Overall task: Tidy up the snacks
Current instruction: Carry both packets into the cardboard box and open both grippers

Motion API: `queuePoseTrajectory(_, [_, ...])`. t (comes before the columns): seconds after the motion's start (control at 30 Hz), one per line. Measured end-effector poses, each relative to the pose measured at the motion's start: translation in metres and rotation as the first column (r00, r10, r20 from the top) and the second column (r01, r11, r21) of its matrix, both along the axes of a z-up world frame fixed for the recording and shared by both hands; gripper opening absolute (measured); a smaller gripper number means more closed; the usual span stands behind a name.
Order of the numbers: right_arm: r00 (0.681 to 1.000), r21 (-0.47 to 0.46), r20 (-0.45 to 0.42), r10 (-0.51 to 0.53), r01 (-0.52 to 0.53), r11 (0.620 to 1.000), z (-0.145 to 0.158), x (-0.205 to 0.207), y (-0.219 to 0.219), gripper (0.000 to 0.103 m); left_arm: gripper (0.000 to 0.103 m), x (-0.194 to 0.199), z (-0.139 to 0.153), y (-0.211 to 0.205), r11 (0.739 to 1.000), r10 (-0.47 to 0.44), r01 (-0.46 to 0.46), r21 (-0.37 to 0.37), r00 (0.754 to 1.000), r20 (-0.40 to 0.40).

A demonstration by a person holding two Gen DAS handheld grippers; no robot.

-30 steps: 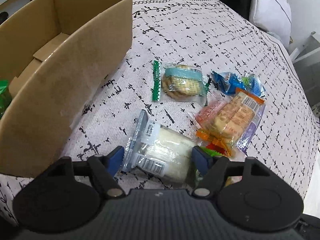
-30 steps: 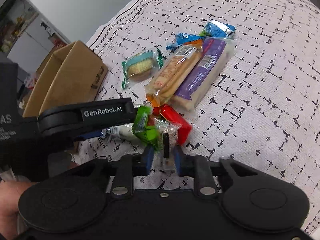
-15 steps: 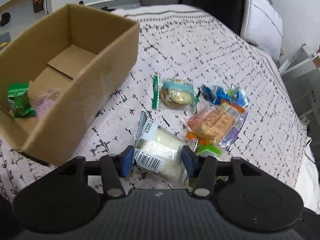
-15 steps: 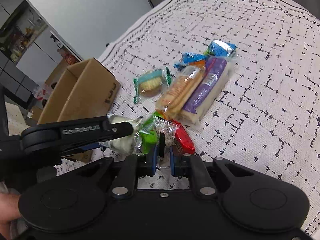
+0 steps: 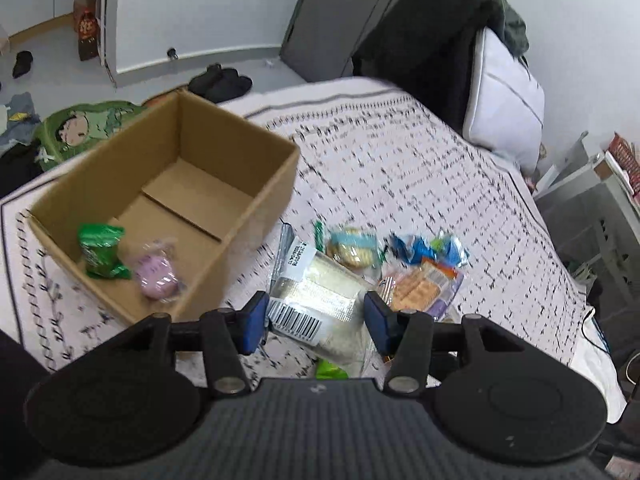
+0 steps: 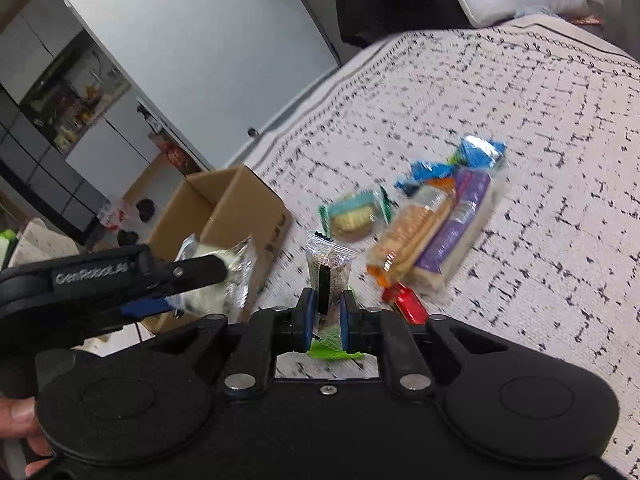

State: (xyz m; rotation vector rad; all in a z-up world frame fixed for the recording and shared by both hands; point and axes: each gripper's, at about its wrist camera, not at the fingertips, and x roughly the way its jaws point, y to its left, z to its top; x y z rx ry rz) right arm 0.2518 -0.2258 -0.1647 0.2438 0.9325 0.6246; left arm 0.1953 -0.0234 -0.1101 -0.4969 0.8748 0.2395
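My left gripper [image 5: 316, 314] is shut on a clear-wrapped white snack pack with a barcode [image 5: 320, 296], held up above the bed. The same pack [image 6: 218, 276] shows between the left gripper's fingers in the right wrist view. My right gripper [image 6: 326, 312] is shut on a small clear packet with a dark strip [image 6: 328, 268], lifted off the cover. An open cardboard box [image 5: 236, 148] stands at the left; a green packet [image 5: 102, 250] and a pink wrapped sweet [image 5: 156, 276] lie in it. Loose snacks remain on the bed: a round cracker pack [image 6: 356, 216], a long biscuit pack [image 6: 412, 232], a purple pack [image 6: 460, 224], blue wrappers [image 6: 476, 152].
A red wrapper [image 6: 406, 302] and a green wrapper [image 6: 332, 352] lie just below my right gripper. The patterned bed cover [image 5: 420, 168] stretches right toward a white pillow [image 5: 504, 100]. Shelving [image 5: 592, 208] stands beside the bed; clothes and shoes lie on the floor beyond the box.
Both grippers have risen with their packs, off the bed. The left jaws narrowed onto the white pack, and the box's inside with its green and pink snacks came into view.
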Motion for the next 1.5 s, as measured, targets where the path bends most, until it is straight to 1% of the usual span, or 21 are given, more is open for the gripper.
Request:
queuePoseTrajectory(0.1, [1.0, 0.007, 0.018, 0.005, -0.005, 1.0, 0.004, -0.003, 0.005, 0.013, 0.051, -0.006, 0.008, 0.009, 1.0, 0.019, -0.019, -0.002, 1.0, 0.016])
queuePoseTrajectory(0.27, [1.0, 0.042, 0.012, -0.015, 0.014, 0.999, 0.003, -0.004, 0.018, 0.013, 0.051, -0.015, 0.017, 0.022, 0.999, 0.041, -0.041, 0.0, 0.999, 0.034])
queuePoseTrajectory(0.37, [1.0, 0.061, 0.02, -0.009, 0.008, 0.998, 0.004, -0.004, 0.029, 0.013, 0.051, -0.022, 0.025, 0.032, 0.999, 0.049, -0.05, 0.006, 0.998, 0.046])
queuePoseTrajectory(0.5, [0.999, 0.073, 0.052, 0.012, -0.015, 0.997, 0.011, -0.008, 0.041, 0.013, 0.051, -0.032, 0.032, 0.051, 0.997, 0.069, -0.071, 0.017, 0.996, 0.059])
queuePoseTrajectory(0.67, [0.996, 0.104, 0.088, 0.001, -0.01, 0.995, 0.02, -0.012, 0.05, 0.013, 0.051, -0.039, 0.038, 0.077, 0.994, 0.096, -0.099, 0.037, 0.994, 0.06])
queuePoseTrajectory(0.83, [0.994, 0.131, 0.11, 0.009, -0.023, 0.991, 0.023, -0.014, 0.064, 0.013, 0.051, -0.042, 0.041, 0.097, 0.994, 0.101, -0.104, 0.042, 0.992, 0.07])
queuePoseTrajectory(1.03, [0.987, 0.16, 0.154, 0.052, -0.077, 0.984, 0.032, -0.02, 0.087, 0.013, 0.051, -0.041, 0.04, 0.114, 0.995, 0.094, -0.097, 0.038, 0.992, 0.079])
queuePoseTrajectory(1.13, [0.983, 0.169, 0.169, 0.07, -0.099, 0.981, 0.034, -0.022, 0.098, 0.013, 0.051, -0.04, 0.035, 0.123, 0.996, 0.079, -0.081, 0.024, 0.994, 0.082])
queuePoseTrajectory(1.3, [0.984, 0.184, 0.163, 0.067, -0.097, 0.978, 0.032, -0.019, 0.111, 0.013, 0.051, -0.033, 0.027, 0.136, 0.997, 0.073, -0.074, 0.007, 0.994, 0.076])
queuePoseTrajectory(1.5, [0.987, 0.169, 0.147, 0.064, -0.088, 0.982, 0.028, -0.015, 0.118, 0.013, 0.051, -0.021, 0.017, 0.147, 0.998, 0.062, -0.061, -0.018, 0.996, 0.061])
